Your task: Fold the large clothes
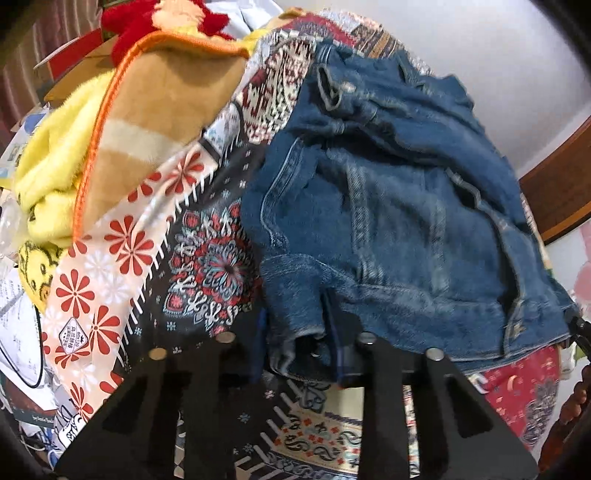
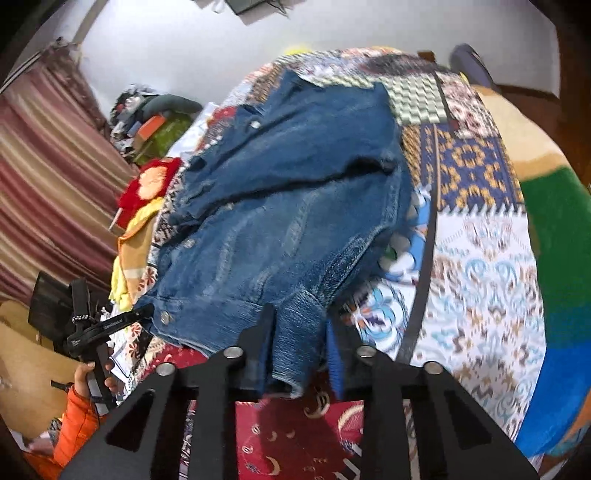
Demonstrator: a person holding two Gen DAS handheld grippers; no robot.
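Observation:
A blue denim jacket (image 1: 388, 221) lies crumpled on a patchwork quilt (image 1: 207, 266), its hem toward both cameras. In the left wrist view my left gripper (image 1: 299, 354) is shut on a fold of the hem at the jacket's near corner. In the right wrist view the jacket (image 2: 288, 206) spreads away from me, and my right gripper (image 2: 295, 365) is shut on the hem at the other near corner, with denim bunched between its fingers. The left gripper's body (image 2: 110, 325) shows at the jacket's buttoned corner, held by a hand in an orange sleeve (image 2: 81, 417).
A yellow plush blanket (image 1: 55, 166), a brown blanket with orange trim (image 1: 155, 110) and a red plush toy (image 1: 155, 22) are piled left of the jacket. A green and blue blanket (image 2: 557, 258) lies along the quilt's right side. Striped curtains (image 2: 44, 184) hang at the left.

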